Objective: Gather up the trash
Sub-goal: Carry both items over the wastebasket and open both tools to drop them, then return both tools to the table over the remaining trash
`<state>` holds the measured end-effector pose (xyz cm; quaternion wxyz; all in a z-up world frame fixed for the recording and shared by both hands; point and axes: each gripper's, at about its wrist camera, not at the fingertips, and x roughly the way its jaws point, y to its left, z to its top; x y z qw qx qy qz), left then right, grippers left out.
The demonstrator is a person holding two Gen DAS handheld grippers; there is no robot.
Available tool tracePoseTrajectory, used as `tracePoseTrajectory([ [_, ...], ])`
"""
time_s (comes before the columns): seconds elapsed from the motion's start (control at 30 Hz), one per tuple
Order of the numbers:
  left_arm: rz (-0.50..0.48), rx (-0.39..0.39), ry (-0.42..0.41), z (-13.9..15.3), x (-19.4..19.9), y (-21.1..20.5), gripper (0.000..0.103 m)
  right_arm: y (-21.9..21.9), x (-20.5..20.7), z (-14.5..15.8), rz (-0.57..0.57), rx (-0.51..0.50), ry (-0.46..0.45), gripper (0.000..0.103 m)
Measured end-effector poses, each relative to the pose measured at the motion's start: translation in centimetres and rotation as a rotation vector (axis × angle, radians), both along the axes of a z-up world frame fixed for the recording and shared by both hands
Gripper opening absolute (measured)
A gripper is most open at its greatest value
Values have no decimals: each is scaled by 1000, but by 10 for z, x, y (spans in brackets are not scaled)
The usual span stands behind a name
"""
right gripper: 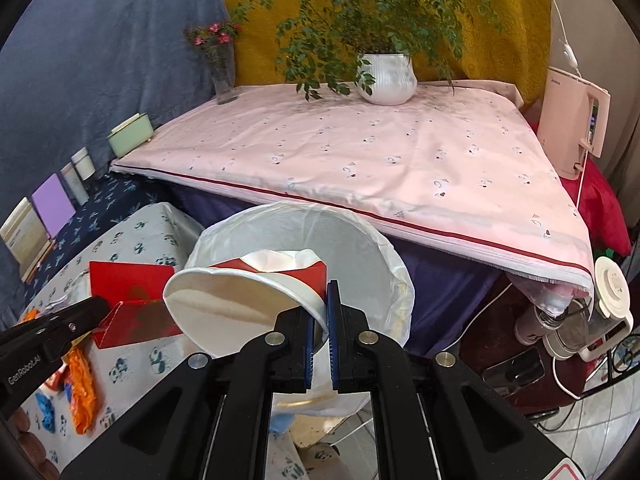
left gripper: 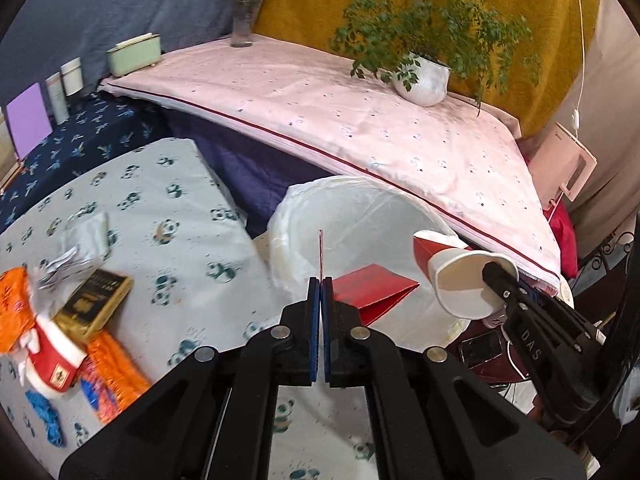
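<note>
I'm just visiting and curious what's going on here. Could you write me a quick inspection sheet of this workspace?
Surface: panda-print cloth beside a lined white bin.
Job's things: red folded card; red-and-white paper cup, both over the bin.
Clutter: orange wrappers, book, another cup on the cloth.
Grippers: left gripper jaws shut on the card; right gripper jaws shut on the cup's rim.
Cables: white cord by the floor.
Surroundings: potted plant, flower vase, pink kettle.
</note>
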<state>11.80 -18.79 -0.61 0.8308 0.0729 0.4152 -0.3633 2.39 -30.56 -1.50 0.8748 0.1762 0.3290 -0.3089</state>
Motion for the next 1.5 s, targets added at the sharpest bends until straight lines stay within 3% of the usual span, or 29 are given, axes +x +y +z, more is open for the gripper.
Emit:
tracePoseTrajectory([
  [0.17,-40,-2,18,-8,6,-24,2,-12,8,-8,-12,13,10,7],
  [0.23,-54,-7,40,-13,9,-32,6,-13,11,-11,-16,17,13,10],
  [0.3,-43,-3,52,-17,12,-35,34,-16,13,-12,-20,22,13,14],
  [0.33,-19,-6,52,-18,15,-34,57,-16,14,-12,-20,25,10,15],
  [0.37,2,-13,42,-17,16,-31,61,-16,13,-12,-23,26,6,17],
  [0.57,37,-7,14,-13,20,-18,62,-16,11,-7,-37,11,-7,40],
  [0.8,97,1,-4,-8,20,10,62,-1,9,5,-20,-1,-23,51],
  [0.9,133,7,-16,-5,19,28,68,11,10,9,4,-8,-25,56],
  [1.4,335,13,-23,-3,16,138,70,100,28,19,185,-10,-25,65],
  [1.5,378,21,-32,-3,14,159,78,118,32,19,219,-10,-20,68],
])
